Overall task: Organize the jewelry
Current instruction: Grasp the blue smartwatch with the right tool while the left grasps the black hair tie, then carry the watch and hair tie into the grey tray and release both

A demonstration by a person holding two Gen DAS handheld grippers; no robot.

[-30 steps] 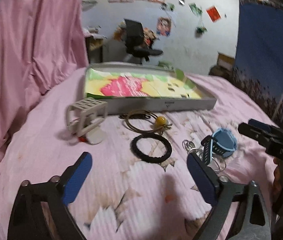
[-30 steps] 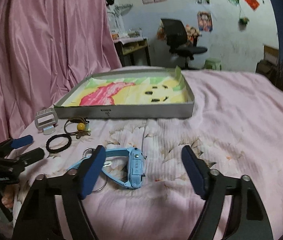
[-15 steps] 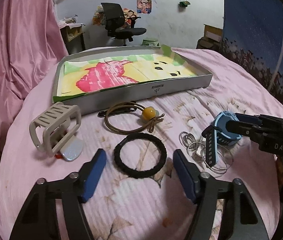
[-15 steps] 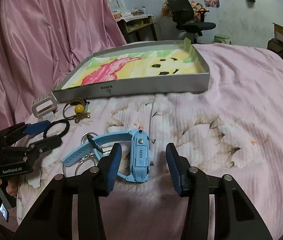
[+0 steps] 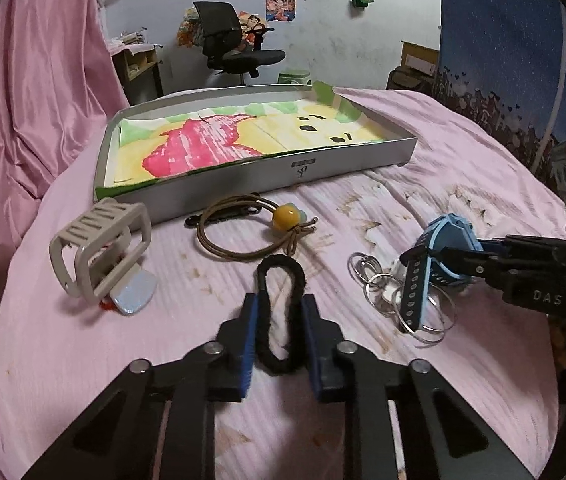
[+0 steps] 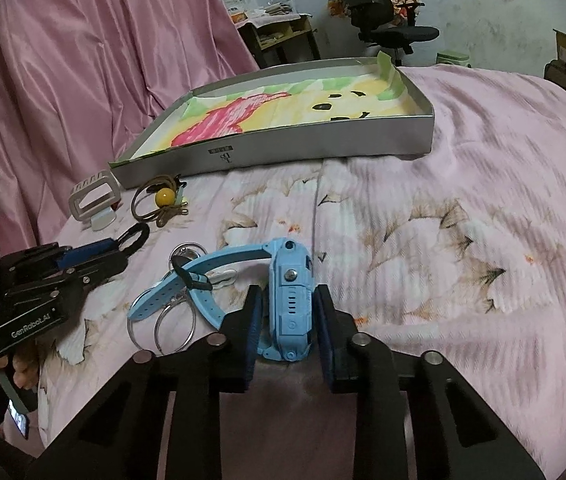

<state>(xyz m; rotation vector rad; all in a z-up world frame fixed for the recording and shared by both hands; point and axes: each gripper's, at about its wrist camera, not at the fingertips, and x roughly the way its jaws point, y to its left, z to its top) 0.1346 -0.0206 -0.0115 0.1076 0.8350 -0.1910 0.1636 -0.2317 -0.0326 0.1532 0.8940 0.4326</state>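
Observation:
My left gripper (image 5: 281,308) is shut on a black hair tie (image 5: 282,280), squeezed into a narrow loop on the pink bedspread. My right gripper (image 6: 287,300) is shut on the body of a blue watch (image 6: 290,296), whose strap (image 6: 171,292) trails left over several silver rings (image 6: 173,326). In the left wrist view the right gripper (image 5: 435,254) holds the blue watch (image 5: 443,236) at the right. A brown hair tie with a yellow bead (image 5: 285,214) lies before the shallow grey tray (image 5: 243,184). A beige hair claw (image 5: 99,250) sits at the left.
The tray's lining (image 6: 283,114) is a pink, yellow and green drawing. Pink curtain (image 6: 63,60) hangs at the left. A desk and a black office chair (image 6: 379,12) stand beyond the bed. A hand (image 6: 15,368) holds the left gripper's handle.
Both grippers have closed: the left on the black hair tie, squashing its ring into a loop, the right on the blue watch body. Both moved forward and down.

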